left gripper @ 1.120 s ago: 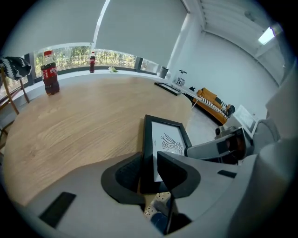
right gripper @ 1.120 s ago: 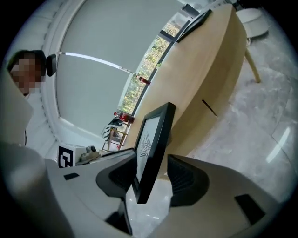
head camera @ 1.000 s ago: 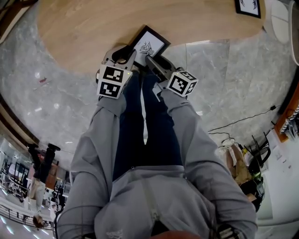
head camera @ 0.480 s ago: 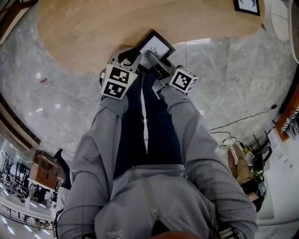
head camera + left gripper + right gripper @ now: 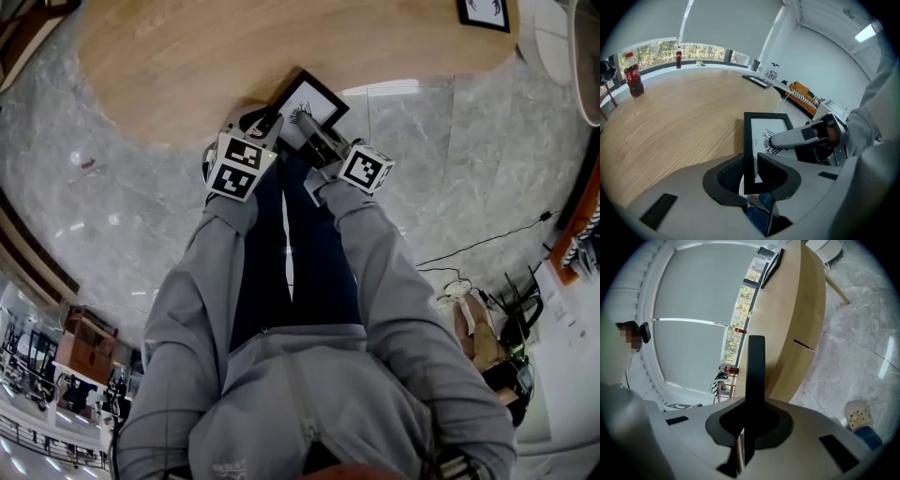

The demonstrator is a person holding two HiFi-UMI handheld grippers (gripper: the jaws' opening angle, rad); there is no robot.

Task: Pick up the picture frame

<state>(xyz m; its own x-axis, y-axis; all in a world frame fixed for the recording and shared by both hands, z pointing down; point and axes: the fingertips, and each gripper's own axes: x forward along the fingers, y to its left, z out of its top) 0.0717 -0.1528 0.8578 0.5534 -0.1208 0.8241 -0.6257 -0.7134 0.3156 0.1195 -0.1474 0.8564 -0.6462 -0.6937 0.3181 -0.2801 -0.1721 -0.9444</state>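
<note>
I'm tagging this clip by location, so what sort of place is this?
Probably an office lounge or meeting area: a large rounded wooden table on a polished marble floor, a wide window beyond it, and a cola bottle on the table.

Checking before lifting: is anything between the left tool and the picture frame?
Nothing visible does. A corner of the frame sits between the jaws of the left tool, which have just been closing. The right tool, its jaws just closed, clamps the frame.
</note>
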